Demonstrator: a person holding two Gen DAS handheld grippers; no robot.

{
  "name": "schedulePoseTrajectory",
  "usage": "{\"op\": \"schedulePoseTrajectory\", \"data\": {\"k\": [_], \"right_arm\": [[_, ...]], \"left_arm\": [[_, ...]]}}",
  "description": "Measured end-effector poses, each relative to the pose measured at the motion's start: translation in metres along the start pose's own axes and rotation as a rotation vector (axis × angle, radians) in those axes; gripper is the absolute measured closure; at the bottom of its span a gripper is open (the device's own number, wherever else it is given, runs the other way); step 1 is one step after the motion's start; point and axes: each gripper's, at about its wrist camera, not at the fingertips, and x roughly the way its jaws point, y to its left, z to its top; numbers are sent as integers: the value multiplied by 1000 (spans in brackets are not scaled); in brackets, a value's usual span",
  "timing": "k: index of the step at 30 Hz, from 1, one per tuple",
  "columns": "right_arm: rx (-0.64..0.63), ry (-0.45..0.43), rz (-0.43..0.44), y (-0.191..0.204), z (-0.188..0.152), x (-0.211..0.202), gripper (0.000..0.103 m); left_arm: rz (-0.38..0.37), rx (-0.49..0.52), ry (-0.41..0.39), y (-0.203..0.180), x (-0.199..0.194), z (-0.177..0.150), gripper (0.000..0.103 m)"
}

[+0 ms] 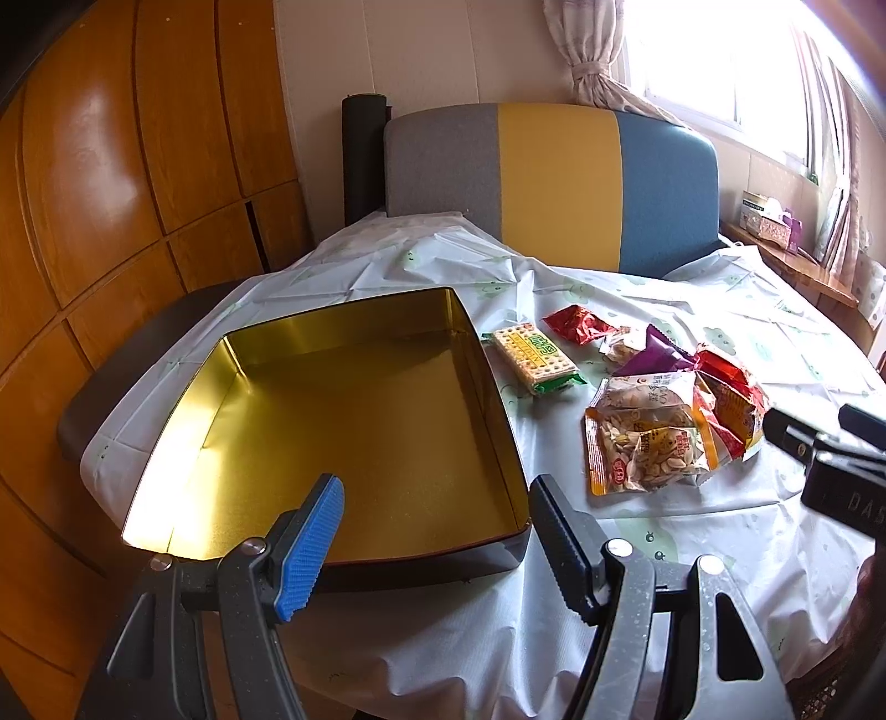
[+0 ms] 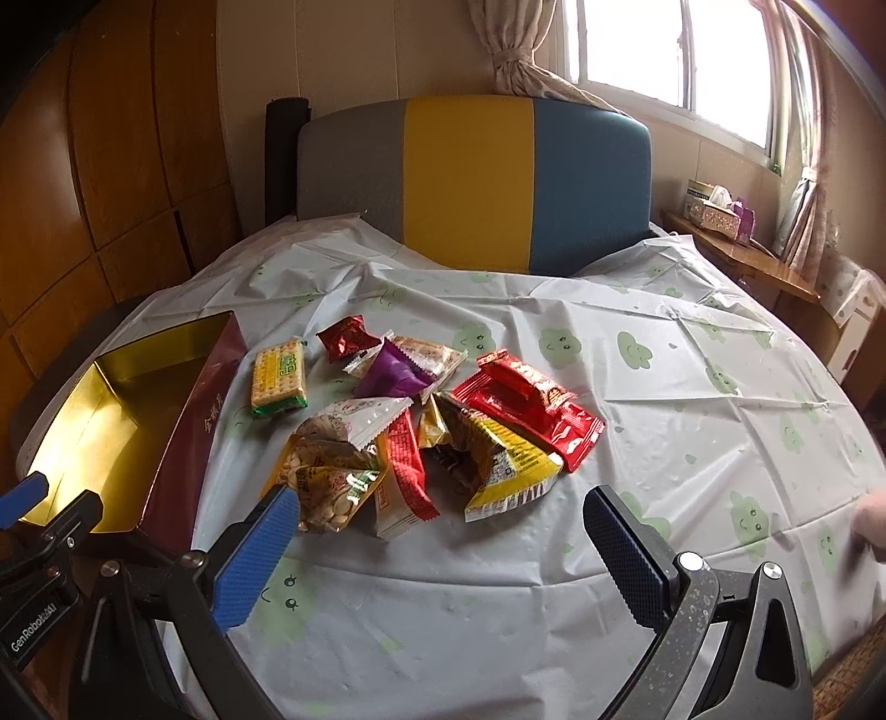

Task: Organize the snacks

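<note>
Gold-lined tin [image 1: 343, 399] sits beside snack packets [image 2: 421, 432], both tools parted.

Wall: pale beige panels [image 2: 354, 50] behind the chair.
Cabinets: glossy orange-brown wooden doors [image 1: 111, 166] fill the left side.
Chair: backrest [image 2: 470, 177] in 3 vertical bands, grey, yellow and blue.
Surface: round, under a white cloth [image 2: 637, 399] printed with green smiling clouds.
Window: bright daylight [image 2: 664, 50] at upper right, with a tied-back patterned curtain [image 2: 515, 61].
Side shelf: wooden ledge [image 2: 742, 255] under the window, carrying a tissue box [image 2: 711, 213].
</note>
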Motion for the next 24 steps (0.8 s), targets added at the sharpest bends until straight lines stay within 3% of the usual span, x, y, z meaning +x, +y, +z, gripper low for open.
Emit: {"op": "schedulePoseTrajectory", "data": {"k": [16,24], "right_arm": [[-53,-90,-58,-39,50,-6,0],[-39,-98,-110,-84,71,-1,0]], "left_arm": [[0,27,6,-7,2,-2,32],[-6,52,14,-15,5,-1,32]]}}
